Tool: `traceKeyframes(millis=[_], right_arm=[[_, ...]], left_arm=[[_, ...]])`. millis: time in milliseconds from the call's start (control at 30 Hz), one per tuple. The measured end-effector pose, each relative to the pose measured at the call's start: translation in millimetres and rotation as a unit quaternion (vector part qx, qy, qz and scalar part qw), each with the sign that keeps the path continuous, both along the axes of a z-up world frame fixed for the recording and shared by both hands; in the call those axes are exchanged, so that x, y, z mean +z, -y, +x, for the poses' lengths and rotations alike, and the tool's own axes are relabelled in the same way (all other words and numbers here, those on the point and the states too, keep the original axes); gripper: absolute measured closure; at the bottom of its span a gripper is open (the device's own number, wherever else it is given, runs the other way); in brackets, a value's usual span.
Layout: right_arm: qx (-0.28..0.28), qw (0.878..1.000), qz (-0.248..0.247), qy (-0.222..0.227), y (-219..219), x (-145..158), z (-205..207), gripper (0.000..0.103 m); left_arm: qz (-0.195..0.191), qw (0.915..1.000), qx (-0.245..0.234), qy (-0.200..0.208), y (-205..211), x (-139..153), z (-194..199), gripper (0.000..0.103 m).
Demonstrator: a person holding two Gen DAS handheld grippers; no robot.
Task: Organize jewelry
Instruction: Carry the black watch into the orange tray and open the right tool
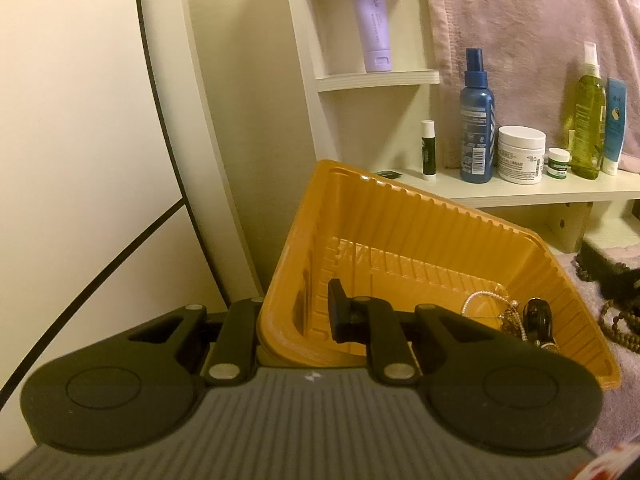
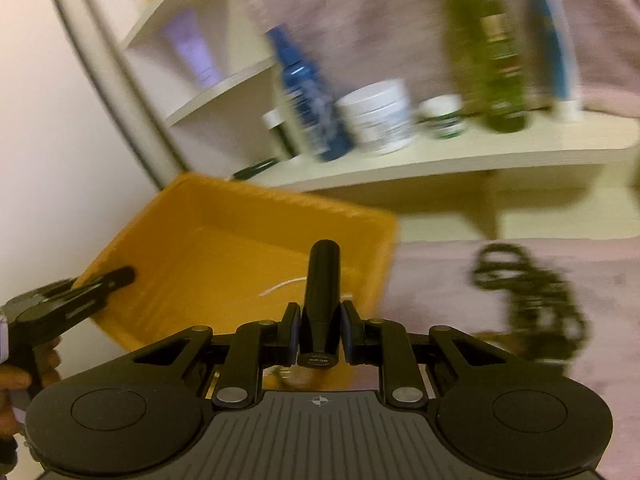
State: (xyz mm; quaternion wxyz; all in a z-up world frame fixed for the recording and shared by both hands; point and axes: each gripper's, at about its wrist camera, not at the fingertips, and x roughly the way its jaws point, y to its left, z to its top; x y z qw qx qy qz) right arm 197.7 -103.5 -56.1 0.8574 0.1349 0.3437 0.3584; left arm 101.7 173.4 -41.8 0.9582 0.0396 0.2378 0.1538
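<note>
Cream wall point(image 1: 80, 120), white shelf unit point(image 1: 520, 190), pink towel backdrop point(image 1: 520, 20), warm dim light

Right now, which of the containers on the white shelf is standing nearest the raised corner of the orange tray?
The small black lip-balm stick with a white cap, leftmost in the row on the white shelf, closest to the orange ribbed plastic tray; the bottles and jars stand further right.

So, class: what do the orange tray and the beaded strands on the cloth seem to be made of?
Orange tray: probably thin moulded plastic, semi-glossy; its ribbed walls catch highlights. Beaded strands: dark, matte round beads, perhaps wood, though the look leaves that open.
</note>
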Motion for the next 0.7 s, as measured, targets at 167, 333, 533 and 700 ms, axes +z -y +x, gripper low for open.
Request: traceKeyframes(millis=[167,333,533,700], right_arm=[[0.018,1.0,-0.009,-0.01,-39.7,-9.7,0.5,0.082],[0.031,0.999,-0.027,-0.014,-64.2,-18.0,2.2,0.082],[0.033,0.998,-0.044,-0.011,-77.1,-25.1,2.8,0.081],[0.043,0.998,-0.039,-0.001,-77.5,-23.3,0.9,0.08]], left_arm=[[0.001,1.0,-0.004,0.002,0.4,0.0,-0.5,0.087],[0.0,1.0,-0.005,0.003,0.0,-0.4,-2.1,0.087],[-0.002,1.0,-0.005,0.003,-0.6,-0.9,-2.5,0.087],[-0.001,1.0,-0.003,0.002,-0.7,-1.0,-2.1,0.087]])
